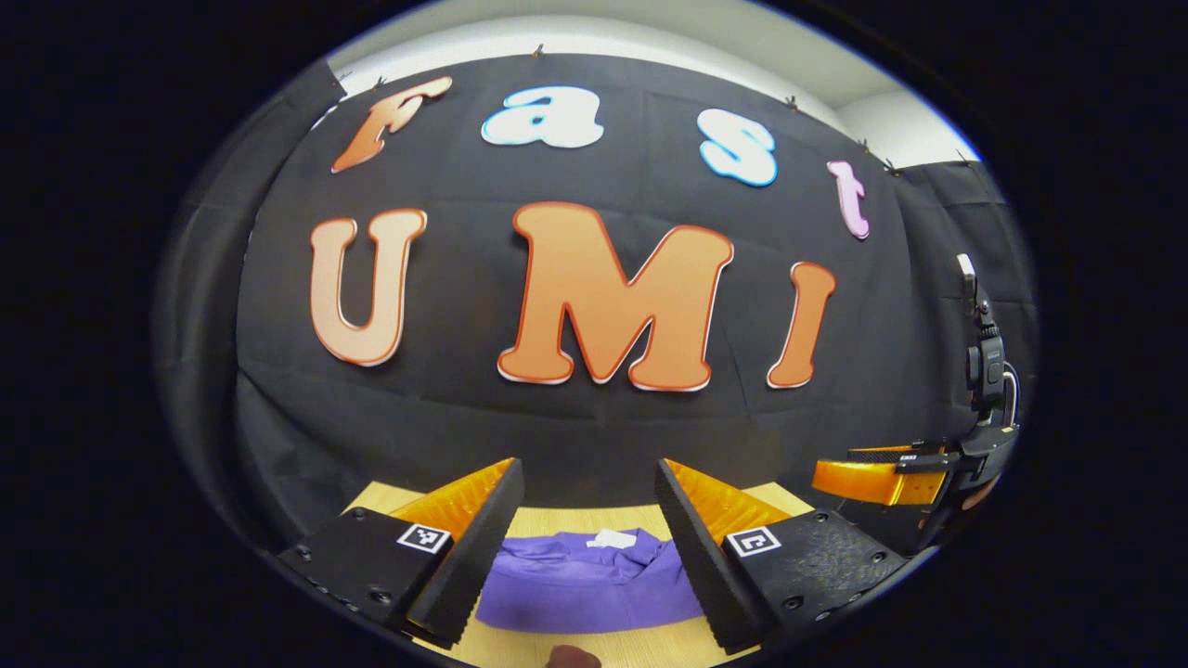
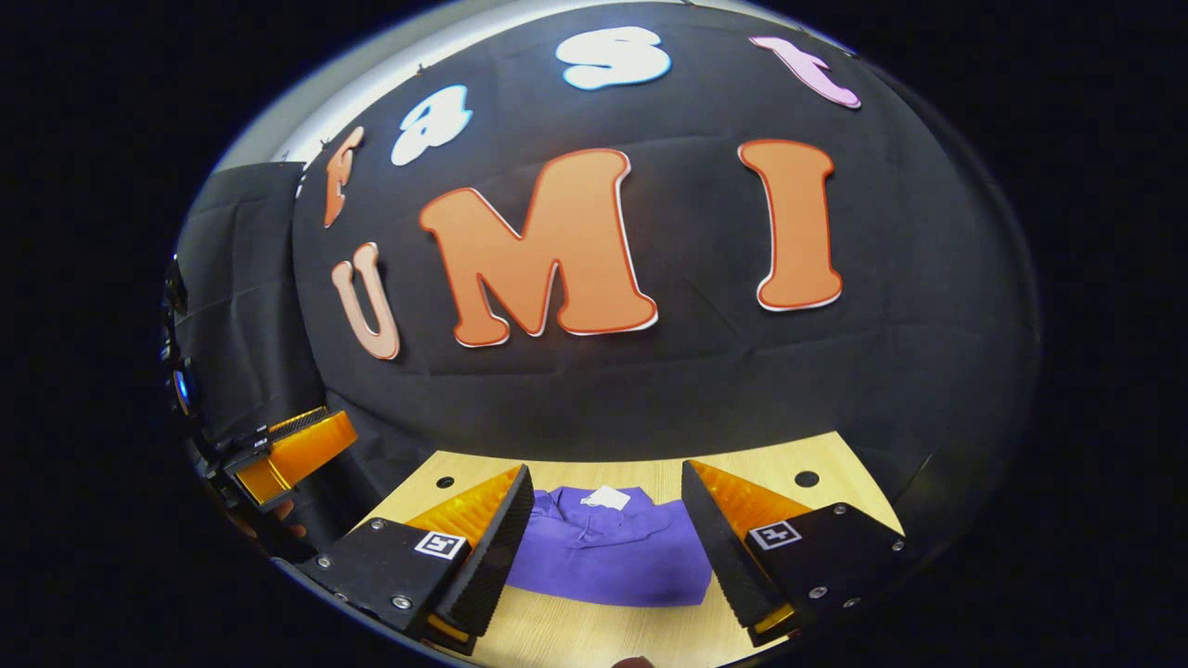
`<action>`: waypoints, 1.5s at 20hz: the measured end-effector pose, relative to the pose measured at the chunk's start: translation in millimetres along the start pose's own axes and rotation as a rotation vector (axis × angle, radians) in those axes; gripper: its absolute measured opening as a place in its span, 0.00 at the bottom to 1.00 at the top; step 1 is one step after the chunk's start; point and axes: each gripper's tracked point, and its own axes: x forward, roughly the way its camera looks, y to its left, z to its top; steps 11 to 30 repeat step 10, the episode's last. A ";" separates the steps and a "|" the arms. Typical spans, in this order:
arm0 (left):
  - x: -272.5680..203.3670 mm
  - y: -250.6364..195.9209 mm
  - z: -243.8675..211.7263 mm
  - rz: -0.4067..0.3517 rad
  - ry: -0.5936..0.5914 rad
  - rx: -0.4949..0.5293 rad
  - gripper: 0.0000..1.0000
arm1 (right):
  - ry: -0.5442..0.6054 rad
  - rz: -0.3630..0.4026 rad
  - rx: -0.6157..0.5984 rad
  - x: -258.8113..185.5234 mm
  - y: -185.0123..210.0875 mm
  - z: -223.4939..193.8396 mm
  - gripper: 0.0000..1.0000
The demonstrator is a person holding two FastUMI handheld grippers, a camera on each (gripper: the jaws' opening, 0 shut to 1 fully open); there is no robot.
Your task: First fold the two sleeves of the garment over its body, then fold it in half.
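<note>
On the pale wooden tabletop (image 1: 640, 520), the purple fabric garment (image 1: 585, 580) lies as a compact folded bundle with a small white tag (image 2: 605, 498) on its far edge, near the black cloth backdrop. Left gripper (image 1: 587, 501) hangs above it, its black-and-orange fingers (image 1: 464, 547) spread wide and holding nothing. Right gripper (image 2: 608, 506) likewise hangs over the garment with fingers (image 2: 733, 547) spread apart, empty, clear of the fabric.

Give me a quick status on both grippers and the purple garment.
Left gripper open, right gripper open, both above the table, holding nothing. Purple garment lies bunched into a compact shape, white tag up. Nothing in the way.
</note>
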 end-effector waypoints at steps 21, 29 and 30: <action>-48.8 -29.8 -27.2 0.064 -0.031 0.064 0.92 | -0.098 0.014 -0.122 -46.5 12.1 2.9 0.95; -48.8 -29.8 -27.2 0.064 -0.031 0.064 0.92 | -0.098 0.014 -0.122 -46.5 12.1 2.9 0.95; -48.8 -29.8 -27.2 0.064 -0.031 0.064 0.92 | -0.098 0.014 -0.122 -46.5 12.1 2.9 0.95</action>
